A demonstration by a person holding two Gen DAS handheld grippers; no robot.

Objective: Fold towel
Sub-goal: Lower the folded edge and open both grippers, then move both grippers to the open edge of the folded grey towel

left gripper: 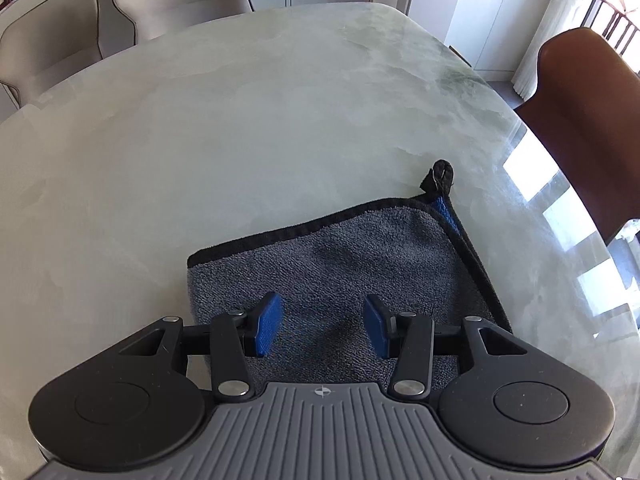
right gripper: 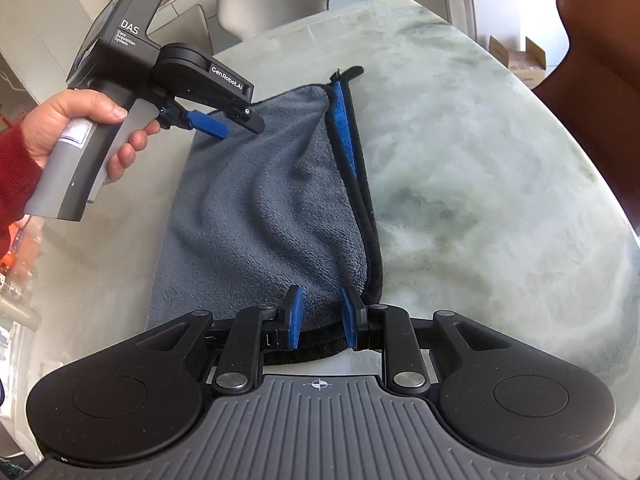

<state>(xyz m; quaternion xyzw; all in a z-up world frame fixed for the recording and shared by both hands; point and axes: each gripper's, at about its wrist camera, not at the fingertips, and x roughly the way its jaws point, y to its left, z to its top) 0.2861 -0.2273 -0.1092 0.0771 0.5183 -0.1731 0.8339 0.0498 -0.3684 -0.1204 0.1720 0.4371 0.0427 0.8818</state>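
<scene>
A grey towel (left gripper: 340,264) with black edging and a blue underside lies folded on the marble table (left gripper: 200,140). Its hanging loop (left gripper: 440,176) points away at the far right corner. My left gripper (left gripper: 322,328) is open and empty, hovering just above the towel's near part. In the right wrist view the towel (right gripper: 260,208) lies lengthwise with some wrinkles, blue lining (right gripper: 344,132) showing along its right edge. My right gripper (right gripper: 320,316) is open over the towel's near right corner, with nothing between its pads. The left gripper (right gripper: 236,124) shows there over the towel's far left corner, held in a hand.
Beige chairs (left gripper: 168,0) stand beyond the table's far edge. A brown chair (left gripper: 580,120) stands at the right side, also in the right wrist view (right gripper: 600,40). The table's right edge (left gripper: 560,200) curves close to the towel. Cardboard boxes (right gripper: 520,60) sit on the floor beyond.
</scene>
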